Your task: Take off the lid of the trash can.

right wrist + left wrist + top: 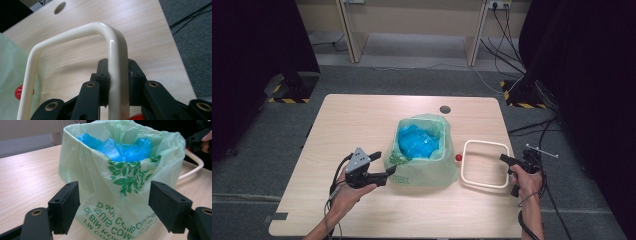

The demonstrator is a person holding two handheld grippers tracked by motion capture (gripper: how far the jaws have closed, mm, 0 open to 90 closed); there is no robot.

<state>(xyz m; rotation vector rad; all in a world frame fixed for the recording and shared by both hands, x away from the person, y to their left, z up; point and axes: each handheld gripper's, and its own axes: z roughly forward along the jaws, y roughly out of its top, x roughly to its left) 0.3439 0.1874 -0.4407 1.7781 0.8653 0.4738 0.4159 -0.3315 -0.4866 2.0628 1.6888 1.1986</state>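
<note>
Gripping one cream frame, right gripper; perhaps two red balls.

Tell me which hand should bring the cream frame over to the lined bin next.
Right. The right gripper is already shut on the cream frame, its fingers pressing the frame's right side. The left gripper is open, facing the green bag on the bin without touching it.

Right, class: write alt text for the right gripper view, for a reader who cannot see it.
The right tool is clamped on one side of a glossy cream rectangular plastic frame above a pale wooden table. A green plastic bag and a small red ball sit at the left edge.
</note>
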